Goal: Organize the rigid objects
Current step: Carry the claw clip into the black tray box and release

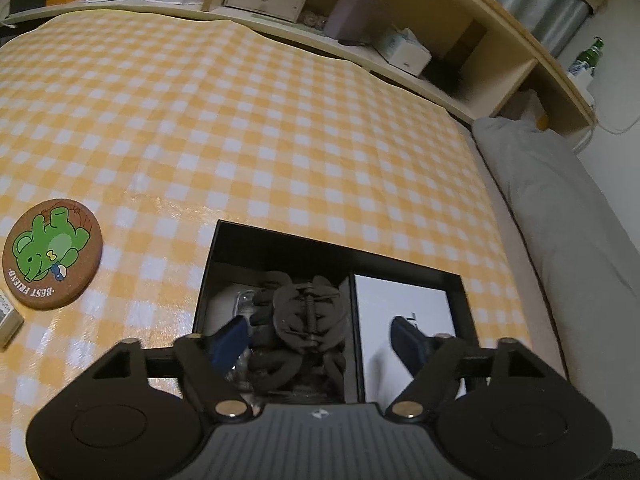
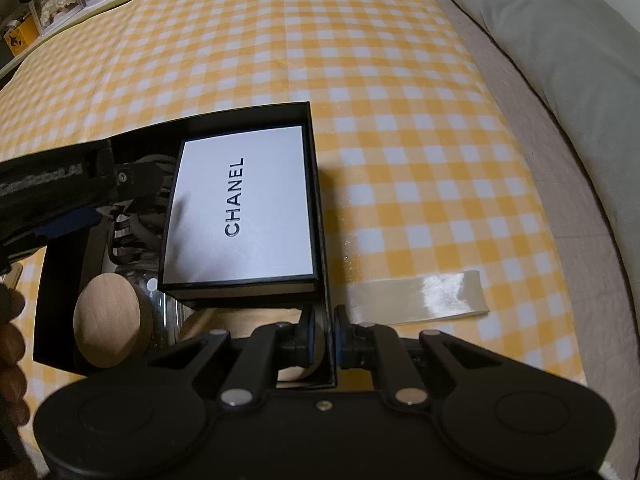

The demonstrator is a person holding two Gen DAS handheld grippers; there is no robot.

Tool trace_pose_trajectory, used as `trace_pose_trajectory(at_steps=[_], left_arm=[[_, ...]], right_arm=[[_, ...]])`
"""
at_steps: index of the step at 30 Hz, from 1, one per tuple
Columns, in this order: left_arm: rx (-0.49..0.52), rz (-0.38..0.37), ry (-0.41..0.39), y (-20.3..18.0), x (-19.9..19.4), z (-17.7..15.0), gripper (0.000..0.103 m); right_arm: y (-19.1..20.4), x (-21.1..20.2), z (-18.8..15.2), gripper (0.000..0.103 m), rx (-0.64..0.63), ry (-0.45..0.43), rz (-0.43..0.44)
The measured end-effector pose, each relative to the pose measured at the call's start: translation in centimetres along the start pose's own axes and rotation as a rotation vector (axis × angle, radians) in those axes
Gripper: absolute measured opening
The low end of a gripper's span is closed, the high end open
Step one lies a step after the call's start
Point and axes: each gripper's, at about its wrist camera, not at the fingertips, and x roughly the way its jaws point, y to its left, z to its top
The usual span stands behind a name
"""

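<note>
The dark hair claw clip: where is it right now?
In the left wrist view, the hair claw clip lies inside the black box, left of the white Chanel box, between the open left gripper fingers.

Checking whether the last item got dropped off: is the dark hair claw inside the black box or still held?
Inside. The hair claw lies in the black box, between the open fingers of the left hand-held gripper, which don't touch it.

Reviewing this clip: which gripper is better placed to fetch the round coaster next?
Left, probably. The left gripper is open and holds nothing above the hair claw, and the coaster lies off to its side. The right gripper is shut on the black box wall, steadying it.
</note>
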Motion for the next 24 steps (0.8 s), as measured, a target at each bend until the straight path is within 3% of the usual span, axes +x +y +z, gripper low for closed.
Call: trace_pose_trajectory(at_steps=[8,18,24], left_arm=[[0.089,-0.026,-0.002,-0.8,-3.6,0.4,0.101],[0.239,-0.065,-0.023,-0.2,-9.3,0.5,0.103],[0.330,-0.029,-0.050,2.4,-11.8,0.8,0.103]], right_arm=[[0.0,0.0,0.0,0.010,0.000,0.000,0.000],[0.0,0.1,-0.1,0.010,0.000,-0.001,0.000],[0.2,-0.1,0.2,0.010,-0.001,-0.002,0.001]])
